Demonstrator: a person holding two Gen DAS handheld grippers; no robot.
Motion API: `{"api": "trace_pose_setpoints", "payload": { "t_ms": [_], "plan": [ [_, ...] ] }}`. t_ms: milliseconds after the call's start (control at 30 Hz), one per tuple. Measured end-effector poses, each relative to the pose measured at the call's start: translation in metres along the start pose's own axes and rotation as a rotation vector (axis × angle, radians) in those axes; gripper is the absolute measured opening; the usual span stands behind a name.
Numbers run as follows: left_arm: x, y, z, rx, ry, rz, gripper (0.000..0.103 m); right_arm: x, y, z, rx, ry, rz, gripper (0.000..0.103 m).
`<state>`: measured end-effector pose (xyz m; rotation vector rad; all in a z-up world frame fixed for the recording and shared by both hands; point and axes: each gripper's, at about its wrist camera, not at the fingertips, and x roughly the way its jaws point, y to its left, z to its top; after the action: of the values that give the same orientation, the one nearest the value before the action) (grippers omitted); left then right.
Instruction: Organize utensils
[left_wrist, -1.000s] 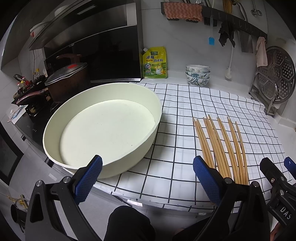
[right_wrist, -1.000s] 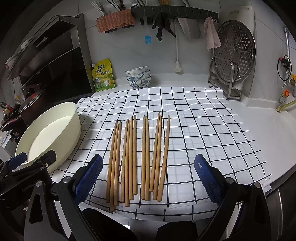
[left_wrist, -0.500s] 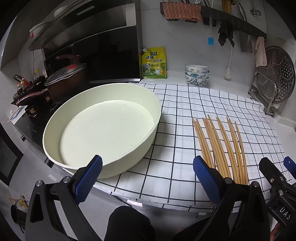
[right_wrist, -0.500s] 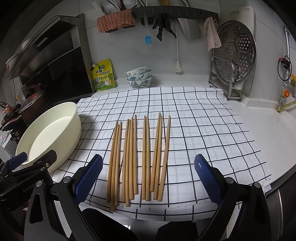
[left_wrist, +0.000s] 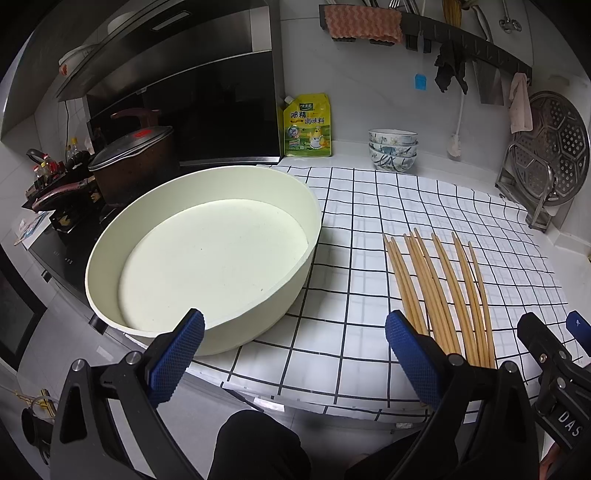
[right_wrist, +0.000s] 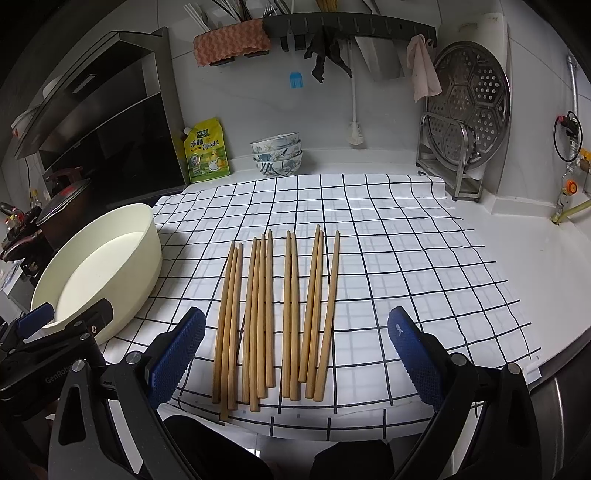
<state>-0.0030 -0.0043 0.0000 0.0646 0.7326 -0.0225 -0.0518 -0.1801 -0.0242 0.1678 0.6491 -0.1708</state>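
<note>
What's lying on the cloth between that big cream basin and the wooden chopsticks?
Nothing: between the cream basin and the chopsticks there is only bare checked cloth. The right wrist view shows it best.

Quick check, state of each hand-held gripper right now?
Left hand-held gripper: open, holding nothing, in front of the cream basin.
Right hand-held gripper: open, holding nothing, in front of the chopsticks.

1. bare checkered cloth (right_wrist: 424, 266) right of the chopsticks (right_wrist: 273, 317): open lane there.
2. cream basin (left_wrist: 207, 258) walls off the left side, narrow strip of cloth between it and the sticks.
3. far edge blocked: bowl stack (right_wrist: 277, 153), seasoning pouch (right_wrist: 206, 151), steamer rack (right_wrist: 467, 122).
</note>
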Motion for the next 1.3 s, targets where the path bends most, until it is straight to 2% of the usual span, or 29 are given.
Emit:
{"api": "trace_pose_setpoints", "payload": {
  "t_ms": [1300],
  "plan": [
    [0.014, -0.008, -0.007, 0.016, 0.031, -0.006, 0.097, 0.011, -0.01, -0.001, 0.013, 0.018, 0.009, 0.095]
  ]
}}
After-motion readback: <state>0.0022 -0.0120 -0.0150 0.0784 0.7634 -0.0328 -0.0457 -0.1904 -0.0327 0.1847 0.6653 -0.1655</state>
